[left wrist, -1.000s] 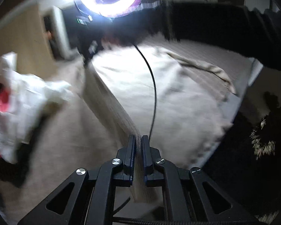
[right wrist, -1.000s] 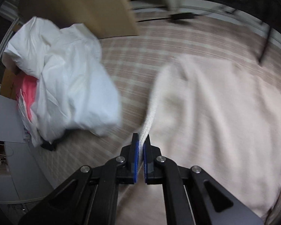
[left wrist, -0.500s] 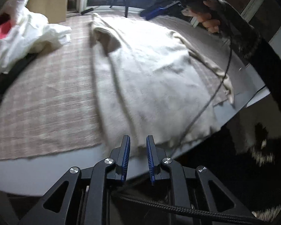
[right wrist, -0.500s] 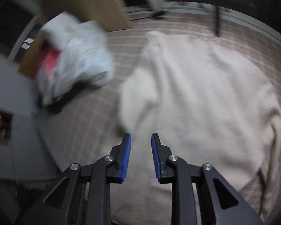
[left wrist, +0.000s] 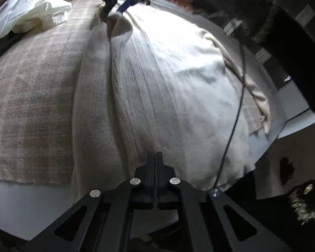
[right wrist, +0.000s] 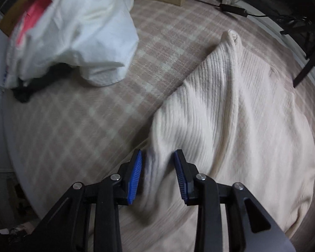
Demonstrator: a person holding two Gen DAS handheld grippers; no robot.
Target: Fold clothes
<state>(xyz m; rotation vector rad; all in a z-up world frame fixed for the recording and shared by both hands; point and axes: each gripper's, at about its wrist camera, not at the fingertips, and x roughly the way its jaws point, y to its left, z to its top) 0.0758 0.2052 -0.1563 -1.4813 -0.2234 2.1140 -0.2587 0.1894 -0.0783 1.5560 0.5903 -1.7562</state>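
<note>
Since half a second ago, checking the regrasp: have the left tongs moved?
Yes. The left tongs advanced from the bed's edge onto the cream sweater, and they closed.

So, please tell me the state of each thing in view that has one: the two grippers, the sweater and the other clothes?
Left gripper: shut, tips at the sweater's near hem.
Right gripper: open, a raised fold between its fingers.
Cream sweater: spread on the checked cloth, not folded.
White garment: crumpled heap.
</note>
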